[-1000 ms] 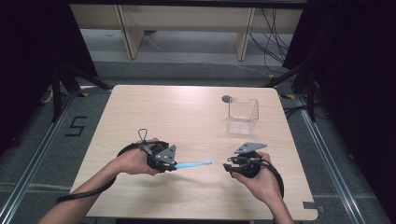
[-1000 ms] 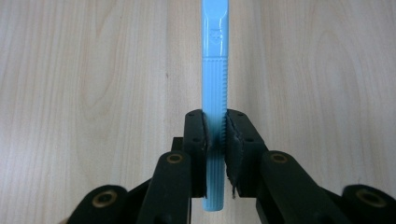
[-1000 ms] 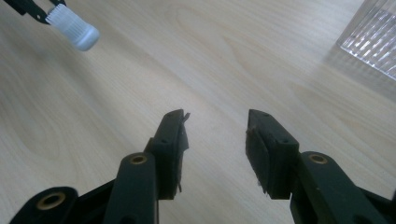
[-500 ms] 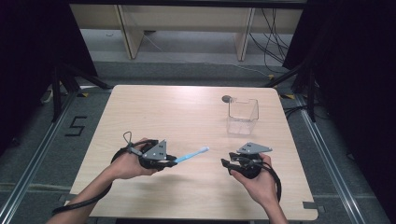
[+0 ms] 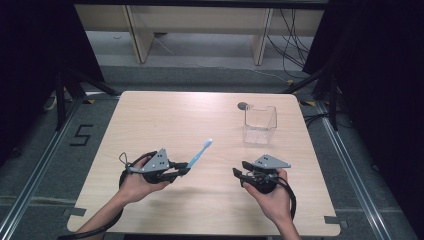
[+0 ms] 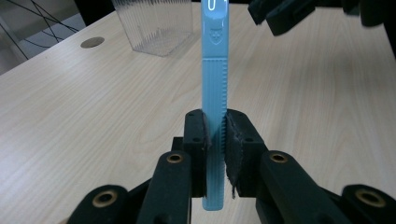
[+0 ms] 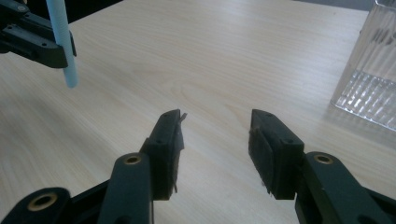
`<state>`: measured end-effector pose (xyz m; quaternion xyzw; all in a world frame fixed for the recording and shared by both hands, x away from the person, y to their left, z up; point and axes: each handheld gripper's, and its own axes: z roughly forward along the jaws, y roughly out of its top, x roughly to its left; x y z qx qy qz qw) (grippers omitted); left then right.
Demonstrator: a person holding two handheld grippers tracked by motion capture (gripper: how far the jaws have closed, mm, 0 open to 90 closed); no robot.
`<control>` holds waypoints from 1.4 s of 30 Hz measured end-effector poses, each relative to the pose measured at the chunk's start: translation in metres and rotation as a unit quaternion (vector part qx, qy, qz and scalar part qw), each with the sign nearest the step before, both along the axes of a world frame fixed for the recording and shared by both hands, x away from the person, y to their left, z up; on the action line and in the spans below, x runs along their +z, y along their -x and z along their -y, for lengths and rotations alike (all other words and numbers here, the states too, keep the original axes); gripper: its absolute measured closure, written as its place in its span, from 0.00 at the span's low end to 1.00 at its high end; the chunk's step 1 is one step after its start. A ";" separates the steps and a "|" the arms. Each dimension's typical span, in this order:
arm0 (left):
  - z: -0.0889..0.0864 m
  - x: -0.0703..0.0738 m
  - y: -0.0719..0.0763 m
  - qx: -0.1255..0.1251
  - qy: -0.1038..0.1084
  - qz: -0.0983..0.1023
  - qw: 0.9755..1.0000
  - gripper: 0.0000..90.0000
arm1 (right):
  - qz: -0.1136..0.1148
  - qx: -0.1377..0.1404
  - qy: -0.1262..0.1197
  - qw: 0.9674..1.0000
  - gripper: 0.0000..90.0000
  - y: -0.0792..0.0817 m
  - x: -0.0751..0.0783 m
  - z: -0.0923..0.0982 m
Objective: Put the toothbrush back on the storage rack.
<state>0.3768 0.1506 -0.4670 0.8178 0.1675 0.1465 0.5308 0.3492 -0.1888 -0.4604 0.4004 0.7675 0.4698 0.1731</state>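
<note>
Left tool point(image 5: 182, 170) at 8 o'clock of counter point(image 5: 165, 115), clenched on blue toothbrush point(image 5: 200, 152) near handle end; brush head points to 1 o'clock, lifted above wood. Right tool point(image 5: 240, 175) at 5 o'clock, released, jaws just been opening, nothing between them. Clear plastic box point(image 5: 260, 125) at 2 o'clock, standing upright, well apart from both tools.

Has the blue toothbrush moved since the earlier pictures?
Yes. The blue toothbrush, held by the left gripper, tilted its head up toward the clear container.
</note>
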 end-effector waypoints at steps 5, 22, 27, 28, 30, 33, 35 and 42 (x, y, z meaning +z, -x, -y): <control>-0.002 -0.003 0.002 0.020 0.045 -0.009 0.999 0.87 | 0.014 0.009 -0.006 1.000 0.61 -0.002 0.001 -0.007; 0.013 -0.015 0.003 0.086 0.107 -0.010 0.990 0.87 | 0.068 0.015 -0.082 0.994 0.61 -0.006 0.013 -0.039; 0.019 -0.015 0.003 0.087 0.108 -0.005 0.990 0.87 | 0.078 0.022 -0.100 0.992 0.62 -0.008 0.020 -0.048; 0.021 -0.015 0.002 0.085 0.113 -0.004 0.990 0.87 | 0.084 0.020 -0.099 0.991 0.62 -0.008 0.021 -0.049; 0.024 -0.014 0.002 0.087 0.107 -0.004 0.990 0.87 | 0.087 0.021 -0.112 0.990 0.63 -0.010 0.026 -0.055; 0.027 -0.014 0.002 0.087 0.107 -0.003 0.990 0.87 | 0.088 0.024 -0.119 0.989 0.63 -0.012 0.029 -0.059; 0.030 -0.013 0.002 0.085 0.106 0.000 0.991 0.87 | 0.092 0.019 -0.130 0.987 0.64 -0.013 0.032 -0.063; 0.038 -0.012 0.003 0.091 0.111 0.002 0.990 0.87 | 0.098 0.016 -0.157 0.983 0.68 -0.018 0.040 -0.071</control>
